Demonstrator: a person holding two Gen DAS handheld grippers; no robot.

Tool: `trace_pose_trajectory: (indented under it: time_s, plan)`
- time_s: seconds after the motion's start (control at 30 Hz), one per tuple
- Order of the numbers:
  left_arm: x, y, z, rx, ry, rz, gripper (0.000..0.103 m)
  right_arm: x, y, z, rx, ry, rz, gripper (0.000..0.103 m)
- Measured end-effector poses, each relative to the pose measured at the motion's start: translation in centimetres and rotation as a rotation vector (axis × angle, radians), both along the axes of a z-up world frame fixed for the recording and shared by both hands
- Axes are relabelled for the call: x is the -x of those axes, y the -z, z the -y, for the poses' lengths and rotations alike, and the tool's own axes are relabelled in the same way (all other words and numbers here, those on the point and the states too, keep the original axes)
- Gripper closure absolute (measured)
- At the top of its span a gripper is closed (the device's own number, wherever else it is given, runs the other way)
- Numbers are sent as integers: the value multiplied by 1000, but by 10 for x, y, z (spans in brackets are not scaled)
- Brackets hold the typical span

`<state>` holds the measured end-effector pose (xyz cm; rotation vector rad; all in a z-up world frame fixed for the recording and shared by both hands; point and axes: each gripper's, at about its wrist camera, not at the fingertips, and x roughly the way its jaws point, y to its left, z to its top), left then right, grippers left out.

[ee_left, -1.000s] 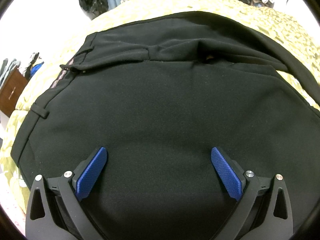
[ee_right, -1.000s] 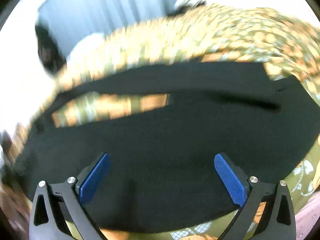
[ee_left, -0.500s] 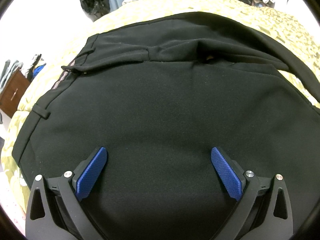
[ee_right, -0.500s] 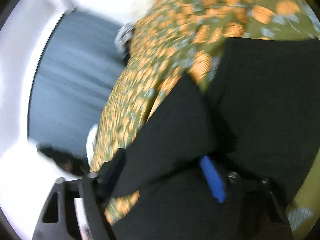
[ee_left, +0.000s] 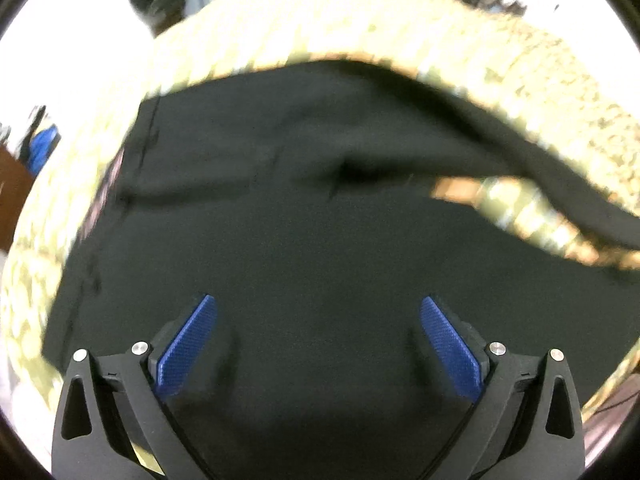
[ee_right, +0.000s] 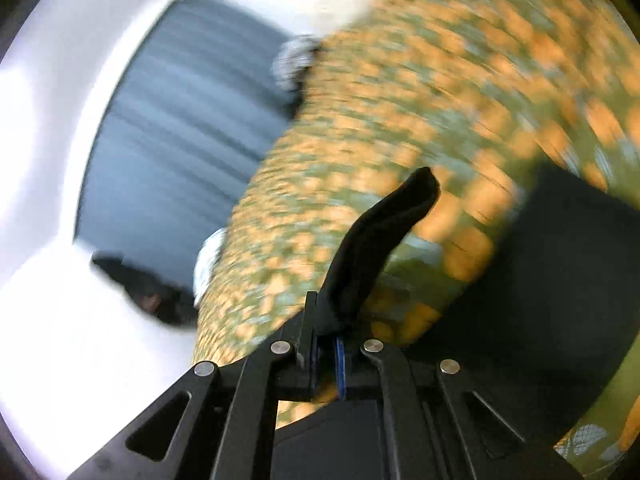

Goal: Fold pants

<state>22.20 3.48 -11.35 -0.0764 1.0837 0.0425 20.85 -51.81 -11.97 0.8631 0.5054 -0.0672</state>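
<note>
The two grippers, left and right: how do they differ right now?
The left gripper has its jaws spread wide with nothing between them, above flat black pants; the right gripper has just closed its jaws on a fold of the pants. The left looks down on cloth; the right is tilted across the floral bedspread. Both have blue pads.

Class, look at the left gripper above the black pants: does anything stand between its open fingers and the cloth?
Nothing visible does. The left gripper hangs open over bare black pants on the floral bedspread.
</note>
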Motion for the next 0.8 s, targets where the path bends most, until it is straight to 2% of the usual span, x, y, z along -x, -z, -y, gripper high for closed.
trace_pose_trajectory:
  time_s: [0.07, 0.1, 0.13, 0.2, 0.3, 0.4, 0.5, 0.6, 0.77, 0.8]
  plan:
    - [-26, -25, -1, 101, 5, 48, 1, 1, -23, -12, 47, -57, 37, 96]
    - [-37, -30, -2, 141, 1, 54, 1, 3, -32, -16, 60, -74, 51, 96]
    - [-55, -33, -5, 218, -4, 47, 1, 2, -39, -20, 70, -91, 64, 96]
    - [-92, -26, -9, 356, -25, -6, 1, 10, -52, -29, 90, -118, 93, 96]
    - [-129, -15, -10, 464, -57, -53, 1, 19, -70, -36, 99, -142, 133, 96]
    - [-153, -13, -10, 577, -59, -62, 1, 24, -81, -40, 109, -164, 161, 96]
    - [-166, -9, -8, 635, -89, -61, 1, 26, -86, -46, 123, -199, 163, 96]
    - [-189, 2, 2, 661, -114, -107, 1, 33, -86, -51, 107, -223, 176, 96]
    - [-212, 18, 14, 568, -164, -141, 3, 64, -99, -52, 74, -244, 228, 96]
    - [-213, 21, 13, 563, -170, -142, 12, 70, -101, -49, 64, -246, 241, 96]
